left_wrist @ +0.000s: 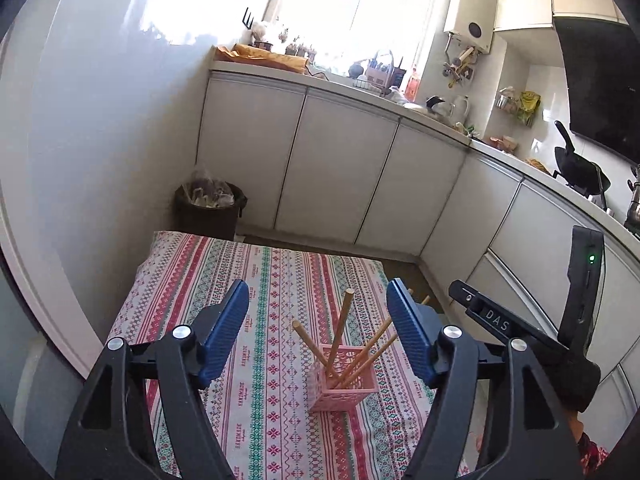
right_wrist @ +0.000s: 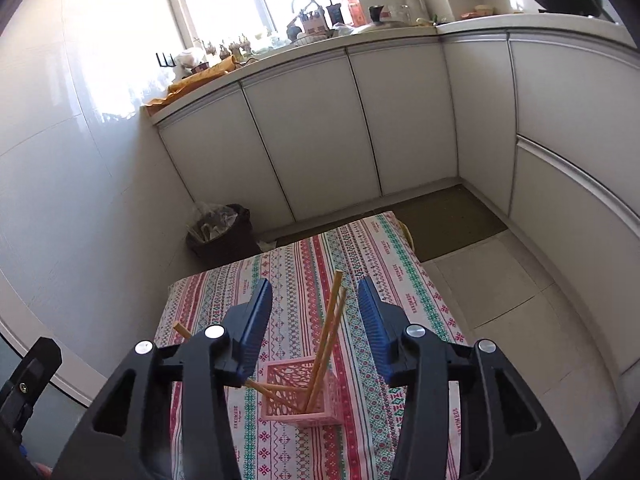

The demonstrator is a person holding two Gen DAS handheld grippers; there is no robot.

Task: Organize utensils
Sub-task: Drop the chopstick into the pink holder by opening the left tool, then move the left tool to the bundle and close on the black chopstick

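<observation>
Looking down both wrist cameras, I see my left gripper (left_wrist: 318, 330) and right gripper (right_wrist: 315, 330) with jaws apart, gripping nothing. The pink lattice holder (left_wrist: 345, 380), wooden chopsticks (right_wrist: 327, 340) leaning inside, stands on the striped tablecloth (left_wrist: 264, 280) below and between each pair of jaws.

White cabinets (left_wrist: 340, 152) beneath a sunlit window (left_wrist: 352, 4).

Black grippers; ribbed blue fingers (left_wrist: 224, 330)

right gripper (right_wrist: 316, 316) open, chopsticks (right_wrist: 326, 344) leaning in pink holder (right_wrist: 304, 400), striped tablecloth (right_wrist: 400, 272)
</observation>
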